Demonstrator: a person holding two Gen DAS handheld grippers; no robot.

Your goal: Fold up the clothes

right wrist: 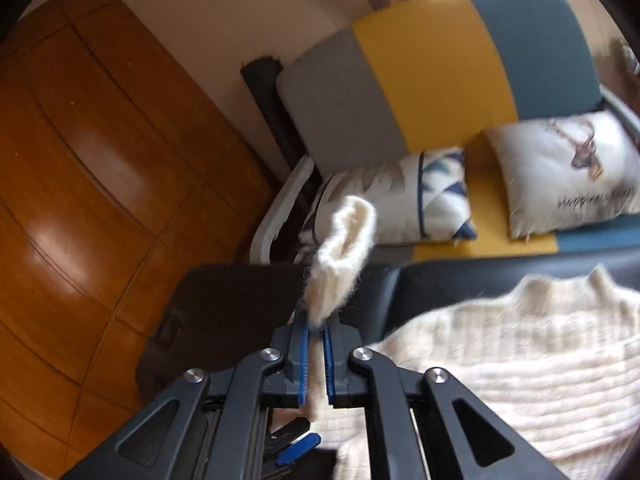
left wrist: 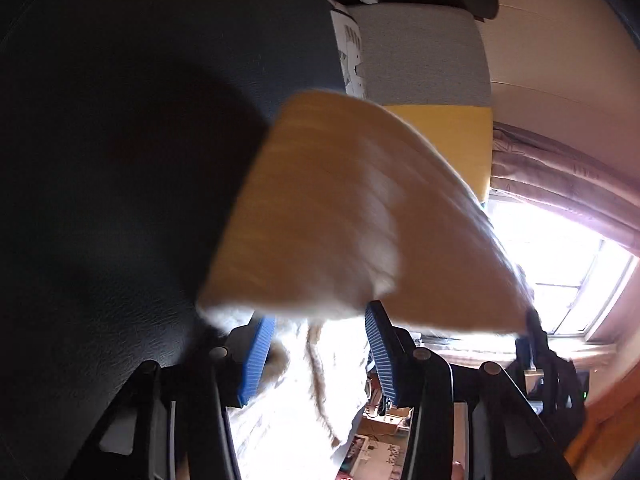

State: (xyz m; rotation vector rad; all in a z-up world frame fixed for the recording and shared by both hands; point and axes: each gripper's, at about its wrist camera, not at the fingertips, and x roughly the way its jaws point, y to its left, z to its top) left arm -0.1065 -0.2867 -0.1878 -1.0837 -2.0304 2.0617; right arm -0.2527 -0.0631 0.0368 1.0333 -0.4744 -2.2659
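Left view, sweater point(left wrist: 340, 208): a blurred cream fold hangs across the frame, over and in front of the claw, above a dark surface point(left wrist: 100, 200).
Left view, left gripper point(left wrist: 316, 354): jaws part-open; knit lies between the blue pads point(left wrist: 258, 360), but whether they press it I cannot tell.
Left view, background: sofa point(left wrist: 424, 52) and bright window point(left wrist: 560, 264).
Right view, right gripper point(right wrist: 316, 330): jaws closed narrow, pinching a fuzzy end of the sweater, probably a cuff point(right wrist: 344, 256), which stands up past the tips.
Right view, sweater body: spread at lower right on the dark surface, collar point(right wrist: 596, 280) toward the sofa and its pillows point(right wrist: 432, 196).
Handling: soft, light, limp, fuzzy knit; it will sag and stretch.
Where to grip: the cuff, hem or shoulder seam, judged firmer than loose knit.
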